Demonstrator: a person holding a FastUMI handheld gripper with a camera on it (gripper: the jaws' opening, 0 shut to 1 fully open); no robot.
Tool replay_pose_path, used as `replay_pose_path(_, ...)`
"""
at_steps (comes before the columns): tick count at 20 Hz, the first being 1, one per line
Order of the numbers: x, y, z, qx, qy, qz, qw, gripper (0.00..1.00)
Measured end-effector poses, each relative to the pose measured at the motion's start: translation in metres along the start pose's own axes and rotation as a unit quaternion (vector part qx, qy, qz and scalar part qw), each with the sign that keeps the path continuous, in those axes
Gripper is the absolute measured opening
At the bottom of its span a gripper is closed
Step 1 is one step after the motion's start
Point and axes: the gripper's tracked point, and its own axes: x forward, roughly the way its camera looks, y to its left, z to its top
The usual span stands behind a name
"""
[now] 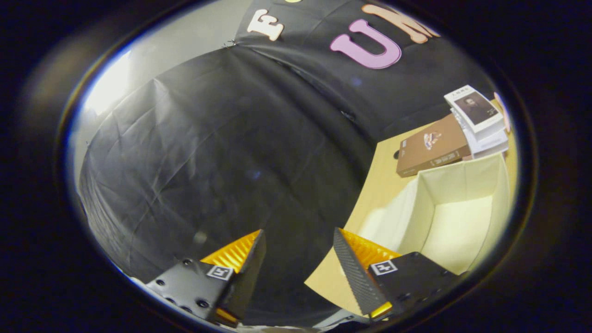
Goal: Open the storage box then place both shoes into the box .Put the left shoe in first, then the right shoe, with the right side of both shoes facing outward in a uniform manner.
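Gripper (298, 240) gapes empty, aimed at the booth wall; my open storage box (458, 208) sits off right on the counter (377, 185).

- My fingers (299, 238), parted on nothing: ribbed pads, matt.
- Box (455, 185) beyond them: soft matt fabric.
- Surface (377, 175): smooth wood-look.
- Books (432, 145): paper covers.
- Wall cloth (222, 152): creased, matt.

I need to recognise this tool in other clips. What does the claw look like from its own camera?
The claw has two wedge-shaped fingers tapering to points, with ridged faces. Each sits on a dark block with screw holes and a small square black-and-white marker. They stand apart, nothing between them.
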Motion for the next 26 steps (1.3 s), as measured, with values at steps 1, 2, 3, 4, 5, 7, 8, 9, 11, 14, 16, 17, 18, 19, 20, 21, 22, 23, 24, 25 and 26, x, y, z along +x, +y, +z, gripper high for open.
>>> replay_pose_path(1, -0.012, -0.005, 0.001, -0.015, -0.008, -0.010, 1.000, 0.94)
replay_pose_path(2, -0.021, -0.011, 0.004, -0.033, -0.017, -0.023, 0.999, 0.95)
replay_pose_path(3, -0.030, -0.017, 0.008, -0.051, -0.027, -0.034, 0.998, 0.95)
replay_pose_path(4, -0.037, -0.025, 0.011, -0.065, -0.032, -0.045, 0.996, 0.96)
replay_pose_path(5, -0.044, -0.032, 0.010, -0.075, -0.033, -0.053, 0.995, 0.96)
replay_pose_path(7, -0.061, -0.048, 0.016, -0.095, -0.042, -0.071, 0.992, 0.97)
replay_pose_path(8, -0.072, -0.055, 0.022, -0.107, -0.052, -0.082, 0.990, 0.98)
replay_pose_path(9, -0.083, -0.062, 0.028, -0.120, -0.062, -0.094, 0.986, 0.98)
replay_pose_path(11, -0.107, -0.080, 0.038, -0.145, -0.076, -0.119, 0.979, 0.98)
replay_pose_path(14, -0.141, -0.111, 0.051, -0.172, -0.089, -0.156, 0.969, 0.98)
replay_pose_path(16, -0.167, -0.129, 0.059, -0.184, -0.097, -0.180, 0.961, 0.98)
replay_pose_path(17, -0.179, -0.139, 0.060, -0.189, -0.098, -0.193, 0.958, 0.98)
replay_pose_path(18, -0.190, -0.148, 0.061, -0.193, -0.098, -0.204, 0.955, 0.98)
replay_pose_path(19, -0.202, -0.156, 0.062, -0.198, -0.098, -0.215, 0.951, 0.98)
replay_pose_path(20, -0.212, -0.165, 0.063, -0.203, -0.097, -0.225, 0.948, 0.98)
replay_pose_path(21, -0.223, -0.174, 0.063, -0.207, -0.097, -0.236, 0.944, 0.98)
replay_pose_path(22, -0.233, -0.183, 0.064, -0.213, -0.098, -0.246, 0.941, 0.98)
replay_pose_path(23, -0.241, -0.192, 0.063, -0.217, -0.098, -0.256, 0.937, 0.98)
replay_pose_path(24, -0.249, -0.201, 0.062, -0.221, -0.097, -0.266, 0.933, 0.98)
replay_pose_path(25, -0.256, -0.210, 0.060, -0.224, -0.094, -0.275, 0.930, 0.98)
replay_pose_path(26, -0.262, -0.220, 0.058, -0.226, -0.091, -0.285, 0.927, 0.98)
